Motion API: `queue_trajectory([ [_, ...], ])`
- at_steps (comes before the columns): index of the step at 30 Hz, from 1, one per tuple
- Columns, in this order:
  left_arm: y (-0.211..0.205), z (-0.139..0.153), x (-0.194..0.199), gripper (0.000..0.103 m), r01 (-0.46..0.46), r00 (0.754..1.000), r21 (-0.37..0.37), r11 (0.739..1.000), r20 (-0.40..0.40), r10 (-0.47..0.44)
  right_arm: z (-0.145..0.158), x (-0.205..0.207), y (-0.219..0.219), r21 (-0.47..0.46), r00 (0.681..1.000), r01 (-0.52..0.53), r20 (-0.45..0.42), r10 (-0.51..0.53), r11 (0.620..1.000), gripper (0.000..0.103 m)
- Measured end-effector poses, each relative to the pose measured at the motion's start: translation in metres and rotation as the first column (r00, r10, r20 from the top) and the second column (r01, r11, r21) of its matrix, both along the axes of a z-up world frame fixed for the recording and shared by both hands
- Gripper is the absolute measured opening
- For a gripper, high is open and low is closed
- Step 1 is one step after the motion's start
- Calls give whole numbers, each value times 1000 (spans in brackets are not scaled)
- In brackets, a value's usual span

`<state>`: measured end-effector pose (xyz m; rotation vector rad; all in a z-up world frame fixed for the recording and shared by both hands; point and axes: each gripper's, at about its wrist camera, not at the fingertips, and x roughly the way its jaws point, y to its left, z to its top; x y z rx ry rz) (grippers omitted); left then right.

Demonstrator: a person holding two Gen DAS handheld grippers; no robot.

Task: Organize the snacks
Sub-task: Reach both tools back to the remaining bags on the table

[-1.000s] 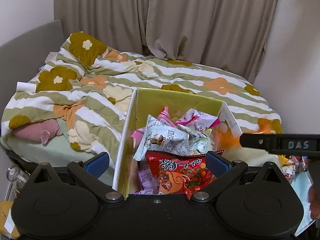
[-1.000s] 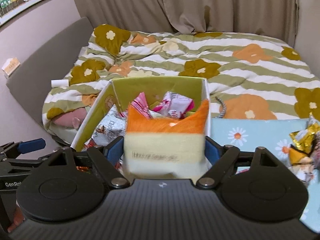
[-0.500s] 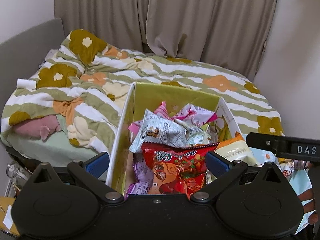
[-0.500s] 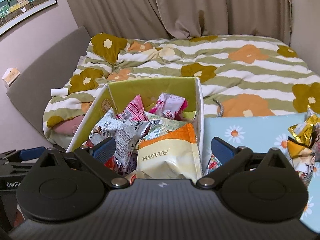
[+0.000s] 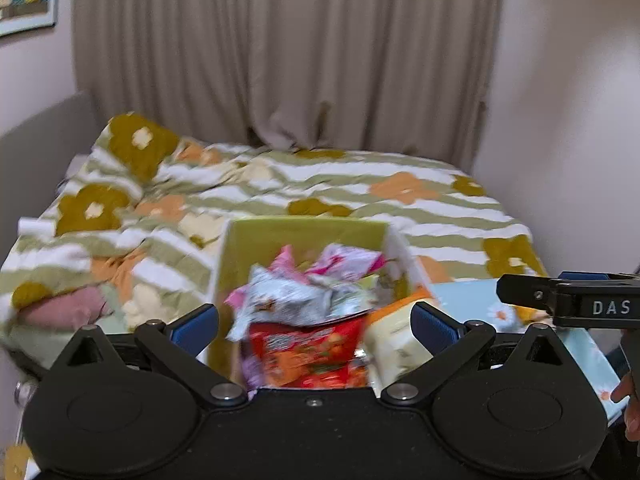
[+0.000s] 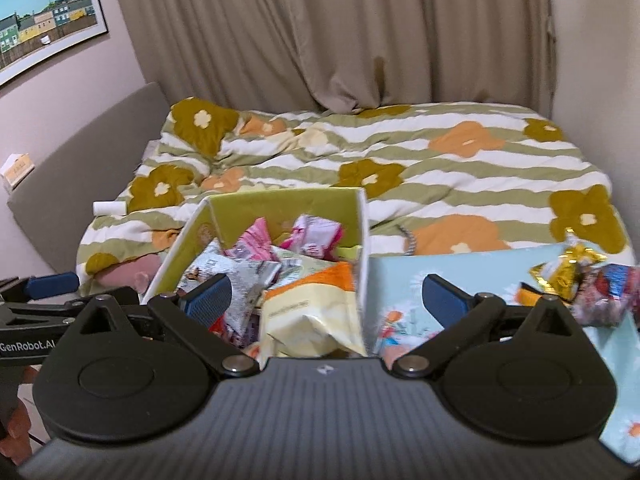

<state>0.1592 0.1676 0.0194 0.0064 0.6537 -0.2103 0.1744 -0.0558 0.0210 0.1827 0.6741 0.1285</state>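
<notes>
The green-lined box (image 6: pixel 280 210) sits at the foot of the bed (image 6: pixel 440 168), heaped with snack packets; an orange-and-cream bag (image 6: pixel 312 308) leans against its right wall. More snacks (image 6: pixel 580 280) lie on the blue daisy cloth (image 6: pixel 472 268) beside it. Both the left hand-held gripper (image 5: pixel 314 324) and the right hand-held gripper (image 6: pixel 326 296) hang above, jaws spread wide, gripping nothing.

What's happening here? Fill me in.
A person is sorting snacks with a hand-held gripper in each hand. The green box on the bed is full of packets, an orange and cream bag lying at its near right. The left hand-held gripper and right hand-held gripper are both open and empty. More snacks wait on the blue floral cloth.
</notes>
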Motion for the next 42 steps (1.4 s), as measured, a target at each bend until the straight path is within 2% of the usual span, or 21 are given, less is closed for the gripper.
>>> queue_trajectory([
  [7, -43, 8, -6, 103, 99, 995, -4, 995, 29, -99, 9, -23, -48, -14, 996, 88, 14, -88, 996, 103],
  [12, -88, 8, -7, 103, 153, 988, -6, 988, 37, -153, 10, -32, -95, -47, 988, 154, 17, -153, 987, 103],
  [21, -190, -7, 4, 103, 192, 981, -25, 981, -12, -192, -11, -35, -197, -105, 974, 225, -16, -227, 969, 103],
  [31, -284, -57, 31, 103, 187, 975, -52, 981, -116, -192, -58, -6, -292, -101, 973, 204, -88, -213, 974, 103],
  [36, -320, -94, 51, 103, 186, 966, -63, 980, -173, -195, -86, 16, -322, -93, 977, 164, -124, -175, 982, 103],
  [42, -349, -139, 73, 102, 184, 954, -40, 982, -235, -188, -122, 44, -345, -67, 975, 135, -170, -144, 989, 103],
])
